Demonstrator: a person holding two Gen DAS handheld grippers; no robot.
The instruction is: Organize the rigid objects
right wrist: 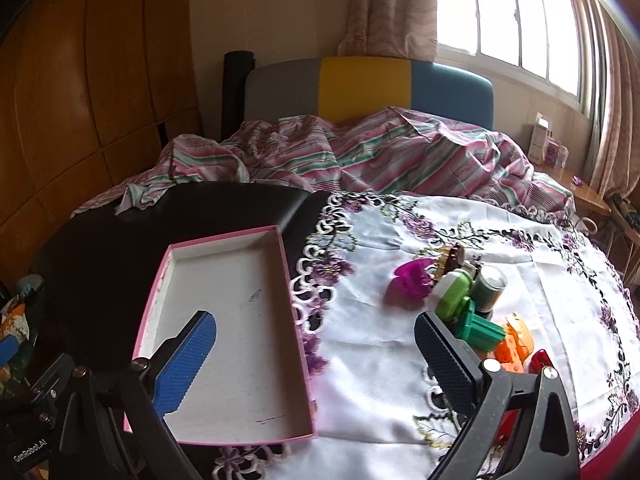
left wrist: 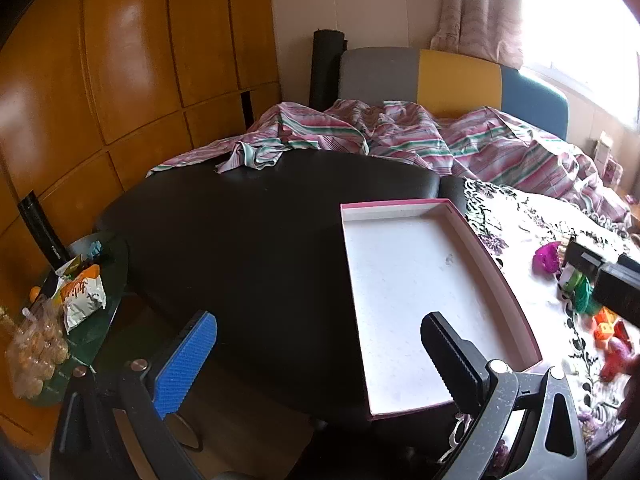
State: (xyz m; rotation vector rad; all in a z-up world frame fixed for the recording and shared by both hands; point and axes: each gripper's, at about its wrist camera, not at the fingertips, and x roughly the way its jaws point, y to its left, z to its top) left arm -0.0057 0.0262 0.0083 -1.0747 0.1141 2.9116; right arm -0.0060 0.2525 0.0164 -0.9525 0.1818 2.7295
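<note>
I held both grippers, left [left wrist: 318, 356] and right [right wrist: 316, 356], with fingers apart and empty, because the box [right wrist: 224, 344] waited beside the toys [right wrist: 468, 300] for sorting.

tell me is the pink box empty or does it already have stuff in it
Empty: the pink box shows only its bare white floor in both views, and the small toys sit outside on the white cloth.

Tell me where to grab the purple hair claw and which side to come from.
Grip the purple hair claw across its curved body, coming from its left, the pink box side. That side is bare cloth; the green case and other toys crowd its right.
</note>
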